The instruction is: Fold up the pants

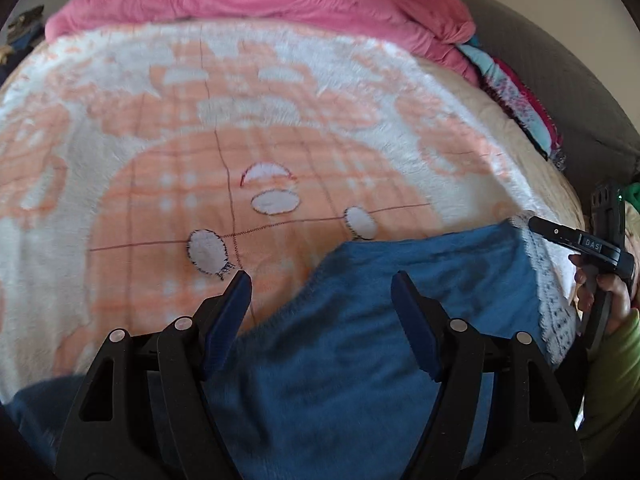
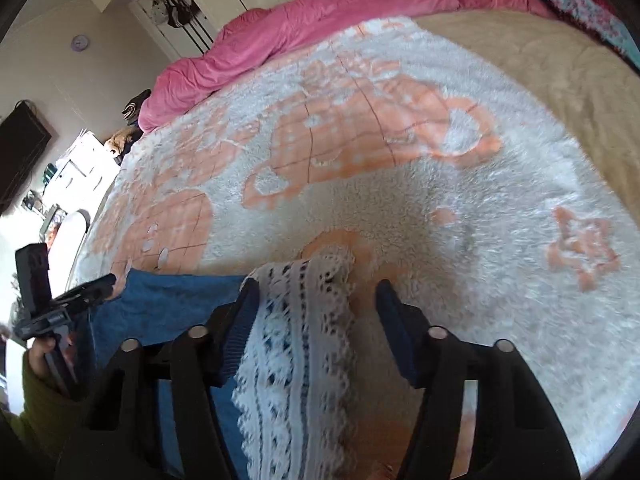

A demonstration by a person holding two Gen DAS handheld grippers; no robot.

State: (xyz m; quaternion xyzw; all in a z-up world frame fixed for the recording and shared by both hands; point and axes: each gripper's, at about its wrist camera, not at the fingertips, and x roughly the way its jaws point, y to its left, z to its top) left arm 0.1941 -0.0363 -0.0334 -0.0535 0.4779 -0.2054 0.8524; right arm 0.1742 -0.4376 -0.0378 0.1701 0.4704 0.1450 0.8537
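Two hand-held grippers hang over a pair of blue pants (image 1: pixel 360 340) on a bed. The left gripper (image 1: pixel 322 278) has its jaws standing apart with nothing clamped; its left finger (image 1: pixel 232 304) is over the fleece blanket (image 1: pixel 120 140), just off the pants' diagonal edge, while the other finger is over the blue cloth itself. The right gripper (image 2: pixel 316 286) is likewise parted and grips nothing — the white lace trim (image 2: pixel 296 340) of the pants runs up between its jaws, close against the left one and clear of the right, and no pad can be seen pressing on it. Taking the lace trim as the landmark: the blue body of the pants spreads away from it toward the left gripper, and the trim's end lies just ahead of the right gripper's fingertips, pointing up the bed toward the pink duvet (image 2: pixel 320 8) bunched along the far side. The right gripper therefore appears the nearer tool to the trimmed edge, the left the nearer to the plain blue edge opposite. In the left wrist view the right gripper shows at the frame's edge, held by a hand (image 1: pixel 600 284) in a green sleeve, just beyond the lace. The next fold likely turns on each tool pinching its own edge — neither has yet done so. Motion blur softens the blanket.
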